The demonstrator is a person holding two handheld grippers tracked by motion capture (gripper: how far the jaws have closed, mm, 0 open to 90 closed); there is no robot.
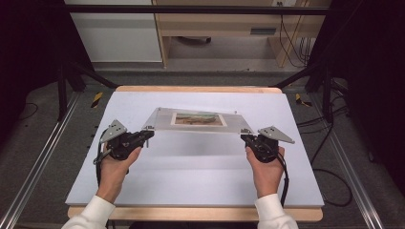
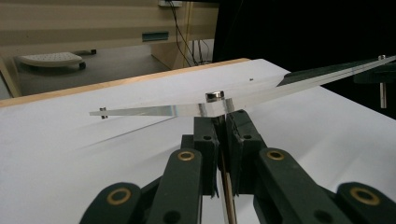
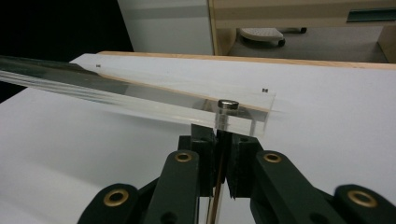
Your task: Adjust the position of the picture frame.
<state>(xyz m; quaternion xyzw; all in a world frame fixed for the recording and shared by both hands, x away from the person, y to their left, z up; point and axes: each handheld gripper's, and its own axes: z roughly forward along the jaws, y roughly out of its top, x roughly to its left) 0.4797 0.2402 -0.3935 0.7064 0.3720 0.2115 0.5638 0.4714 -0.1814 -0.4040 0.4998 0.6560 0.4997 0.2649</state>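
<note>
A clear acrylic picture frame (image 1: 162,120) with a landscape photo (image 1: 198,119) in its middle hangs level, a little above the white table mat (image 1: 191,167). My left gripper (image 1: 149,131) is shut on its near left corner, my right gripper (image 1: 246,134) on its near right corner. In the left gripper view the jaws (image 2: 223,122) are closed under the plate (image 2: 154,111), just below a metal bolt cap (image 2: 214,96). The right gripper view has the jaws (image 3: 223,135) pressed together on the clear corner under another bolt cap (image 3: 228,104), with the plate (image 3: 140,100) running off to the left.
The mat covers a wooden table (image 1: 196,89) whose edge shows at the back. Black stand legs (image 1: 310,71) and metal rails (image 1: 43,152) flank the table. A cabinet and desk (image 1: 215,24) stand on the floor behind it.
</note>
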